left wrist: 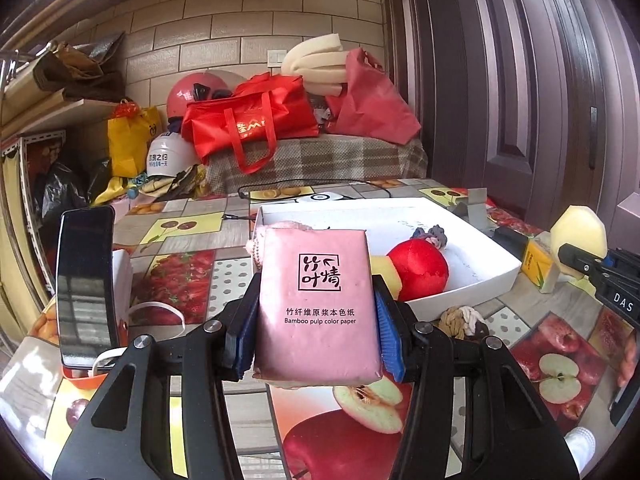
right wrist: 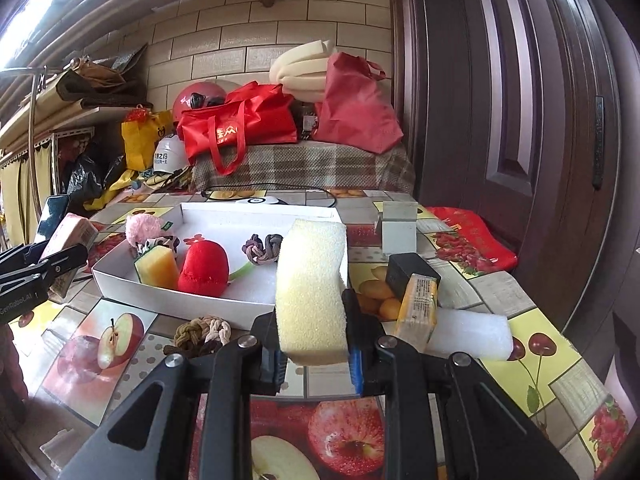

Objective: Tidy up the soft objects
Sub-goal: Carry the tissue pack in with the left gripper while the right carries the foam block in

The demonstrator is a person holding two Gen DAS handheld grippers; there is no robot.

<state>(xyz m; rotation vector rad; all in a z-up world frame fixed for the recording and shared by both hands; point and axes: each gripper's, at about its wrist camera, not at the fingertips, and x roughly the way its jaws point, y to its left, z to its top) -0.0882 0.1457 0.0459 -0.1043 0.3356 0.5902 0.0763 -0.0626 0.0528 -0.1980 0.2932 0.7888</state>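
My left gripper [left wrist: 316, 320] is shut on a pink tissue pack [left wrist: 316, 300] and holds it above the table, in front of the white box [left wrist: 472, 280]. It also shows in the right wrist view [right wrist: 70, 234]. My right gripper [right wrist: 314, 344] is shut on a pale yellow sponge [right wrist: 312, 288], held upright just right of the white box [right wrist: 168, 296]. The box holds a red plush ball [right wrist: 204, 266], a yellow-green sponge [right wrist: 158, 266], a pink fluffy toy [right wrist: 142, 228] and a grey knotted rope [right wrist: 262, 248].
A brown and white rope knot [right wrist: 200, 334] lies on the fruit-print tablecloth in front of the box. A yellow pack [right wrist: 416, 306], a black block [right wrist: 410, 272], a white foam bar [right wrist: 468, 336] and a grey stand [right wrist: 398, 230] sit to the right. A phone [left wrist: 86, 284] stands at the left.
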